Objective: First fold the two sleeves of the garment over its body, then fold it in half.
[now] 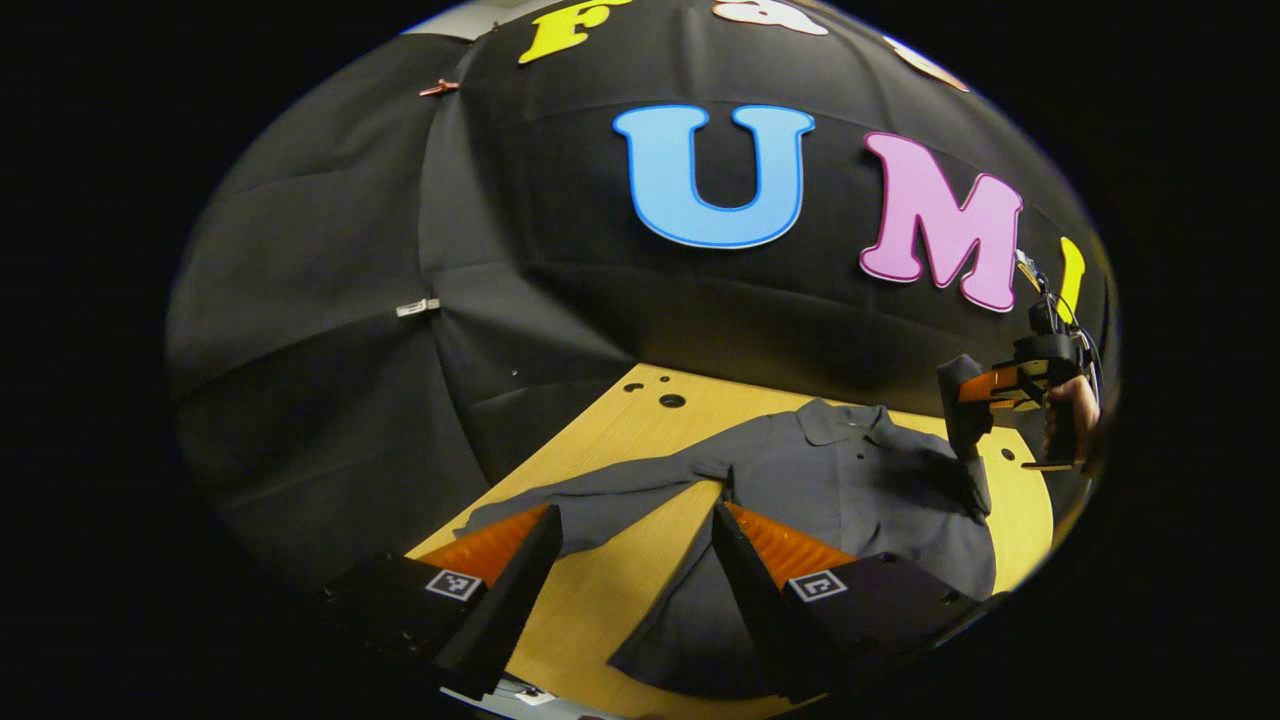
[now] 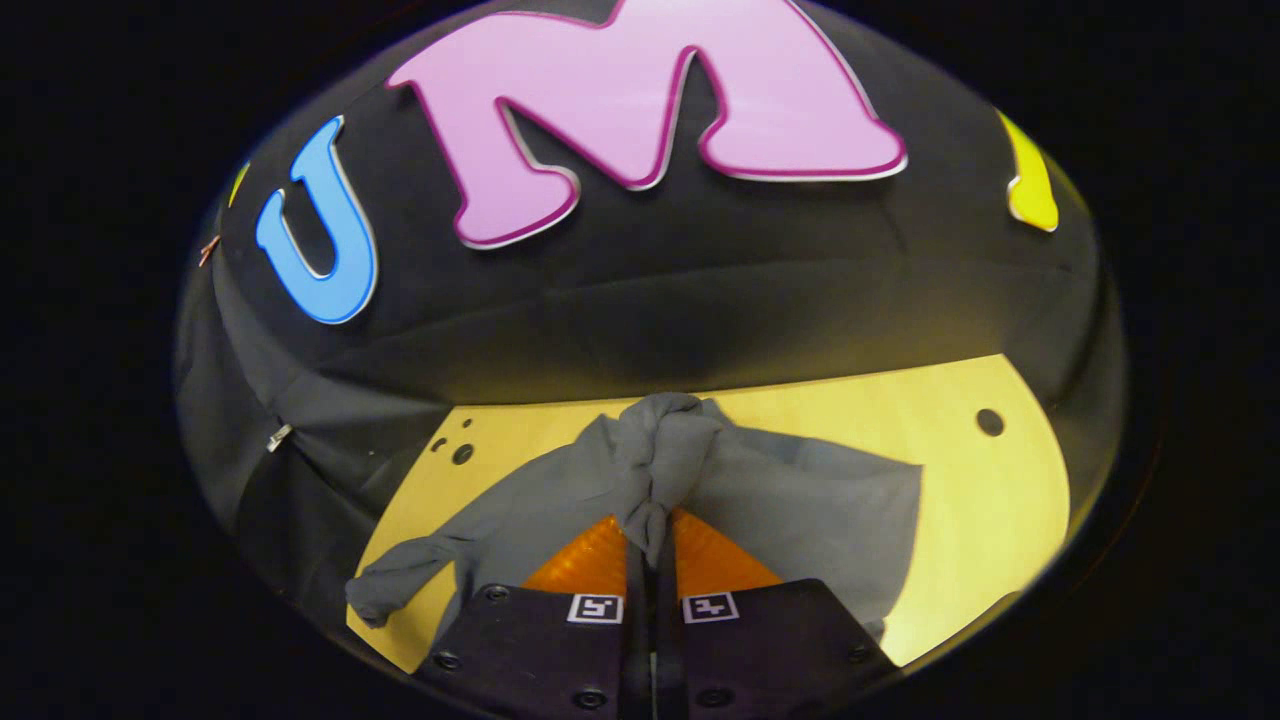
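Two grippers are engaged over a grey shirt [image 1: 840, 470] spread on a wooden table [image 1: 600, 590]; the right gripper [image 2: 648, 545] is seen closed, its jaws pinched together on a bunched fold of the right sleeve [image 2: 655, 460], which is lifted clear of the table. In the left gripper view the same gripper [image 1: 985, 388] is seen farther off, held by a hand [image 1: 1075, 415], with sleeve cloth hanging from it above the shirt's shoulder. The left gripper [image 1: 635, 545] is held wide open with nothing between its jaws; the other sleeve [image 1: 600, 490] lies flat just beyond its fingers, stretched away from the body.

Slippage is judged the main risk; only a small knot of cloth is pinched, so a quick pull could free it. The body could also be dragged or rucked if the sleeve is carried too far, since nothing is pinning the shirt; a crooked fold would result.
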